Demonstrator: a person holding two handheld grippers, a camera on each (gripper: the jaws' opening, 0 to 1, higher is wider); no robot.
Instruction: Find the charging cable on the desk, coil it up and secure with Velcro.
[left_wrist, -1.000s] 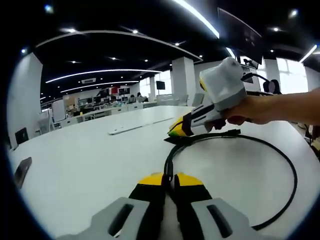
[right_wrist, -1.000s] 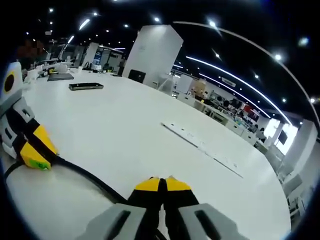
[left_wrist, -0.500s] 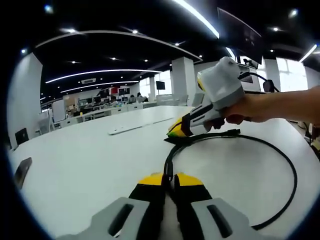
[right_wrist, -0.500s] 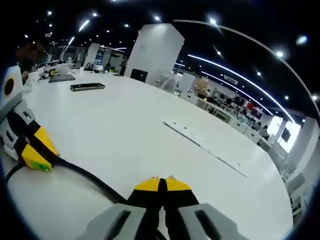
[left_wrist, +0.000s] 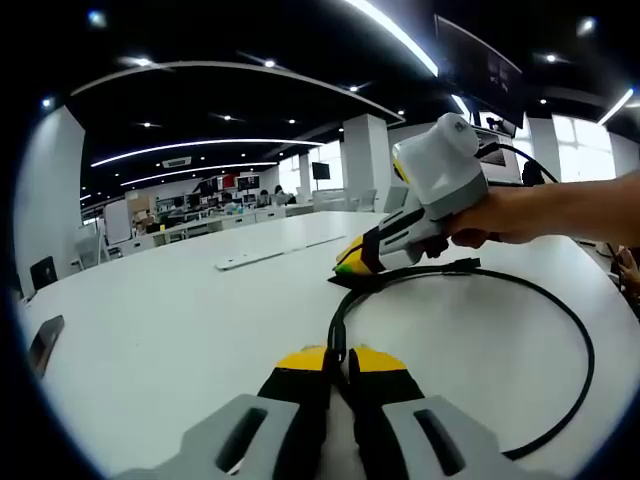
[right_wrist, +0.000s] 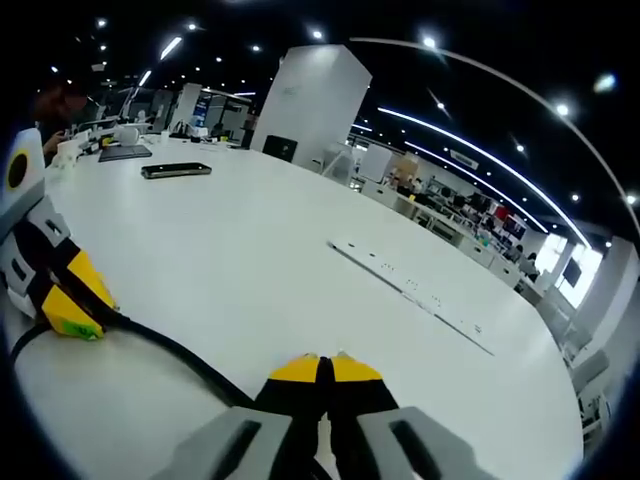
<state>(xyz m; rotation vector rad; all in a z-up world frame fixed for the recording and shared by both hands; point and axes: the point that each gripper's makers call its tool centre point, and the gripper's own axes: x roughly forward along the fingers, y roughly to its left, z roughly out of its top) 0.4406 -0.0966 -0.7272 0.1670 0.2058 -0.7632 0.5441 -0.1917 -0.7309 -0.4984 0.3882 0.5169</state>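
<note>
A black charging cable (left_wrist: 336, 322) lies in a wide loop on the white desk (left_wrist: 180, 320). My left gripper (left_wrist: 338, 358) is shut on it at the near end of the loop. A hand (left_wrist: 510, 215) holds the right gripper (left_wrist: 350, 268), whose yellow tips are closed on the cable's far side, low over the desk. In the right gripper view the cable (right_wrist: 170, 346) runs from the left gripper (right_wrist: 68, 318), at the left edge, across to my right gripper (right_wrist: 322, 368). It passes under those closed jaws.
A dark phone (right_wrist: 176, 170) lies farther off on the desk, and shows at the left edge as the phone (left_wrist: 45, 342). A long white strip (left_wrist: 265, 255) lies flat near mid-desk, the same strip (right_wrist: 410, 295) beyond my right jaws. A laptop (right_wrist: 122, 153) sits at the far left.
The right gripper and its hand have edged slightly up in the left gripper view. The cable loop and both grips look unchanged.
</note>
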